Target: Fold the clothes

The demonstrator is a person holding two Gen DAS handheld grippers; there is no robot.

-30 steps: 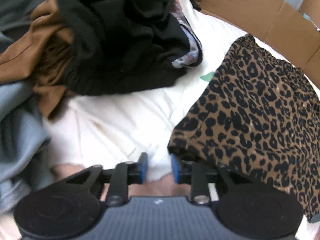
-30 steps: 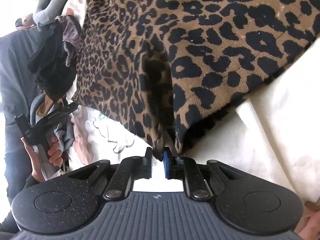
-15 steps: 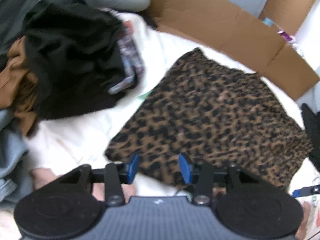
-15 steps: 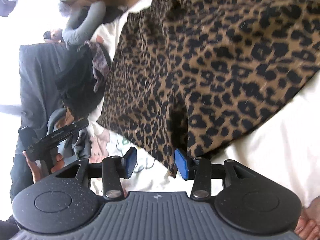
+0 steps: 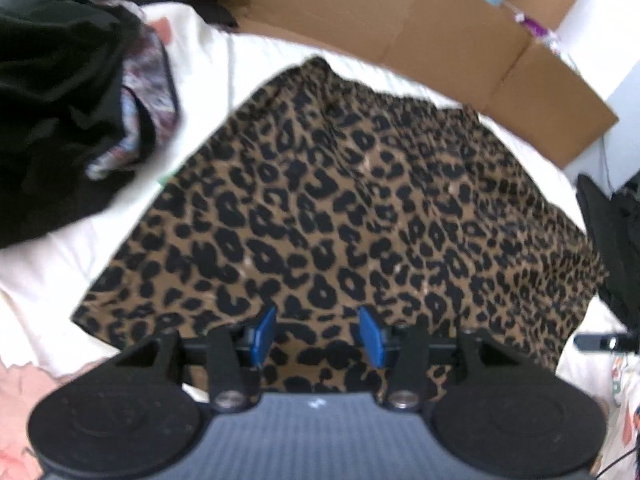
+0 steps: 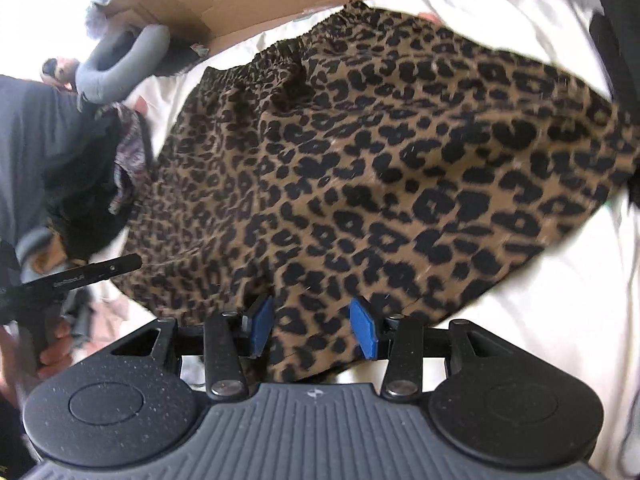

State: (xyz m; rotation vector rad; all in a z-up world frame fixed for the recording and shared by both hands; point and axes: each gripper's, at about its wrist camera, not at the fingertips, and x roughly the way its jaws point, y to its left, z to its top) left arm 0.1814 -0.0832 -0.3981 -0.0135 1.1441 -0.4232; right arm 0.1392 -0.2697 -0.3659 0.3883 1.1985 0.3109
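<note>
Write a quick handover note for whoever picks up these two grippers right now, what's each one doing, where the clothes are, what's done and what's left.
Left gripper: jaws open, holding nothing, over the near hem of the leopard-print garment.
Right gripper: jaws open, holding nothing, over the same near hem.
Garment lies spread out on the white sheet, elastic waistband toward the cardboard.
Unfolded pile sits to the left.
Done: garment laid out.
Left: fold it, then work through the pile.

Both tongs have let go of the leopard-print garment, which was pinched at its hem a second ago. The left tongs and right tongs now gape wide and have pulled back, and the garment lies spread on the white bed.
</note>
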